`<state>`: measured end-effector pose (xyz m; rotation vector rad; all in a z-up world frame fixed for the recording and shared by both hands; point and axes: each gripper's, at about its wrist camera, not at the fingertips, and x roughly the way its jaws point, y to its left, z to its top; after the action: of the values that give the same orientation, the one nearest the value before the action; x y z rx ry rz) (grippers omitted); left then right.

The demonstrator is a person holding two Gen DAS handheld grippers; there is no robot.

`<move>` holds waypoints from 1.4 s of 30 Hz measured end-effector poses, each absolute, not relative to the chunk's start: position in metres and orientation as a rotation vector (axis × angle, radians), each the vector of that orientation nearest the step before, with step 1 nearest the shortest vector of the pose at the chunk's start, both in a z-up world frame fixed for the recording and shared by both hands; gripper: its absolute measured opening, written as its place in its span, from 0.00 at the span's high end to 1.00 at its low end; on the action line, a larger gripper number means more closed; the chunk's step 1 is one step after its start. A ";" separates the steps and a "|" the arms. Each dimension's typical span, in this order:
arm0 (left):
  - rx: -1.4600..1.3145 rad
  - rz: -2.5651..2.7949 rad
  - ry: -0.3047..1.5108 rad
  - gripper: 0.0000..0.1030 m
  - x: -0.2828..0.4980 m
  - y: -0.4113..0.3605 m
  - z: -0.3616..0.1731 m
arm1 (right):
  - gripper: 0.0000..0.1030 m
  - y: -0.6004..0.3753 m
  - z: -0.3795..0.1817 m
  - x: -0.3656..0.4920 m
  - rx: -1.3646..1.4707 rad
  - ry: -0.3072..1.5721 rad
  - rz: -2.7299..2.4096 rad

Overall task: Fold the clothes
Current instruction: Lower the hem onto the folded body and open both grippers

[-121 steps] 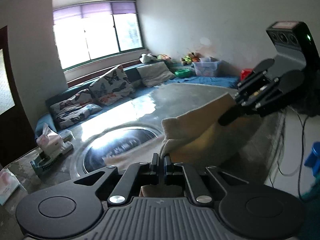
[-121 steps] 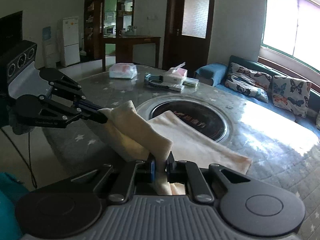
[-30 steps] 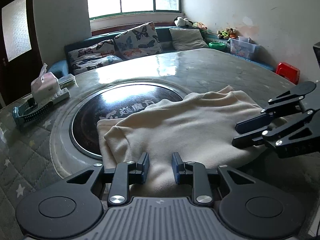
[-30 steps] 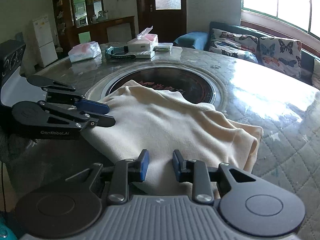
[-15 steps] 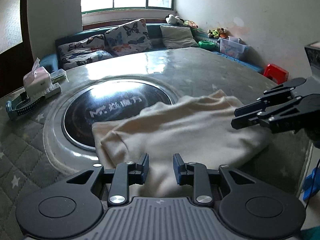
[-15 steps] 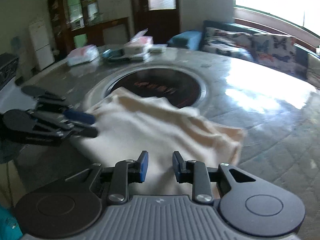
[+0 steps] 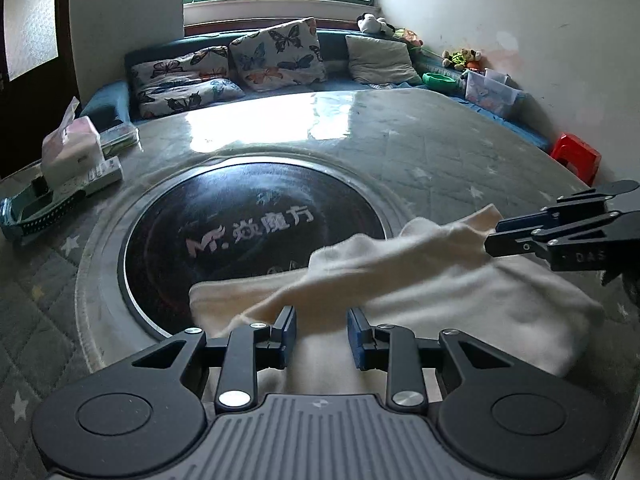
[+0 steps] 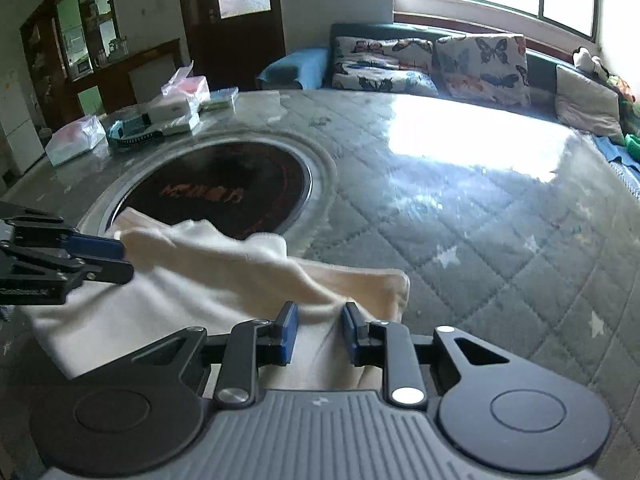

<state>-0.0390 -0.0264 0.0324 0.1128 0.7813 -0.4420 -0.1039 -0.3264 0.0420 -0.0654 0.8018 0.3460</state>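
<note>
A cream garment (image 7: 440, 292) lies folded at the near edge of the round table, partly over the dark centre disc (image 7: 248, 236). It also shows in the right wrist view (image 8: 192, 280). My left gripper (image 7: 321, 332) is open, its fingers spread over the cloth's near left edge. My right gripper (image 8: 317, 332) is open over the cloth's near right edge. Each gripper shows in the other's view, the right one (image 7: 496, 236) and the left one (image 8: 120, 260), both open at the cloth's ends. A fold of cloth looks raised and blurred between them.
A tissue box (image 7: 70, 148), small boxes and a teal comb (image 7: 36, 208) sit at the table's far left. A plastic-wrapped pack (image 8: 76, 140) lies beyond. A sofa with butterfly cushions (image 7: 276, 54) runs behind the table. A red stool (image 7: 576, 156) stands at the right.
Both grippers let go of the cloth they held up four seconds ago and it now lies folded. In the last second both drew back toward the table's near edge; the cloth's top fold shifted.
</note>
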 end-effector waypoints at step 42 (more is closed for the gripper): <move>0.160 -0.331 0.733 0.47 -0.082 0.010 0.037 | 0.69 -0.249 0.064 -0.156 -0.238 0.720 0.592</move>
<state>-0.0817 0.0100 0.0371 0.1599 0.7327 -0.3315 -0.1559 -0.2491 0.0640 -0.2379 0.7197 0.5923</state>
